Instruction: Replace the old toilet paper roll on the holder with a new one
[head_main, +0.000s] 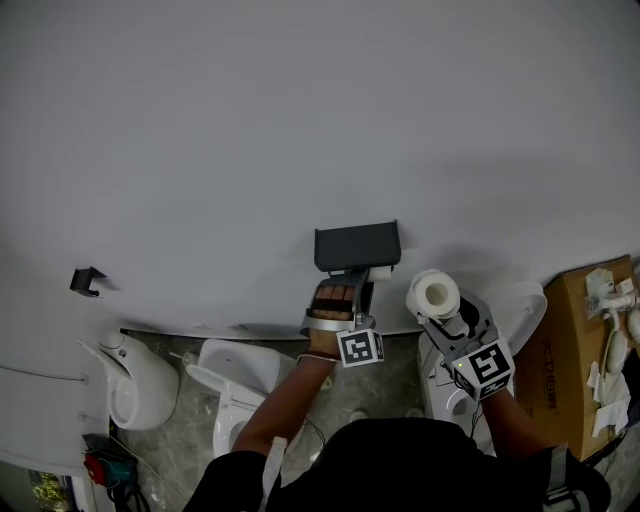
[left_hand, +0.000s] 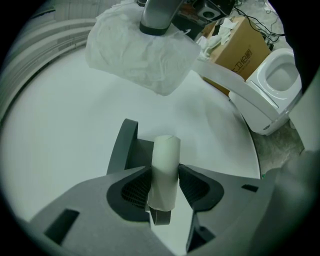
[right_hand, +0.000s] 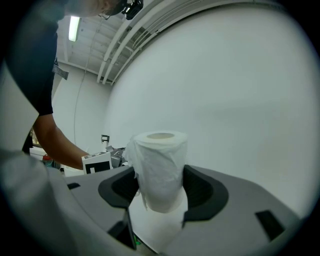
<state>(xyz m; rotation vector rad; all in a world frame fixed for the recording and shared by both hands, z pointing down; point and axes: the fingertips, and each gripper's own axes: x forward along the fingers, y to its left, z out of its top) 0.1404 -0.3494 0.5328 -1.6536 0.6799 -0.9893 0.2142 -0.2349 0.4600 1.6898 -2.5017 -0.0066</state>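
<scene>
The left tongs (left_hand: 164, 187) are clamping on the empty core (left_hand: 165, 165) at the dark holder (left_hand: 127, 150) on the white wall. The right tongs (right_hand: 161, 187) are gripping the new roll (right_hand: 160, 165), holding it just right of the holder. A toilet (left_hand: 280, 85) and box (head_main: 580, 350) are standing farther right.

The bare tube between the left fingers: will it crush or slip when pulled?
Likely light: the tube looks bare of paper. Thin cardboard probably flattens under a hard squeeze. Its smooth round wall may slip or roll once released.
</scene>
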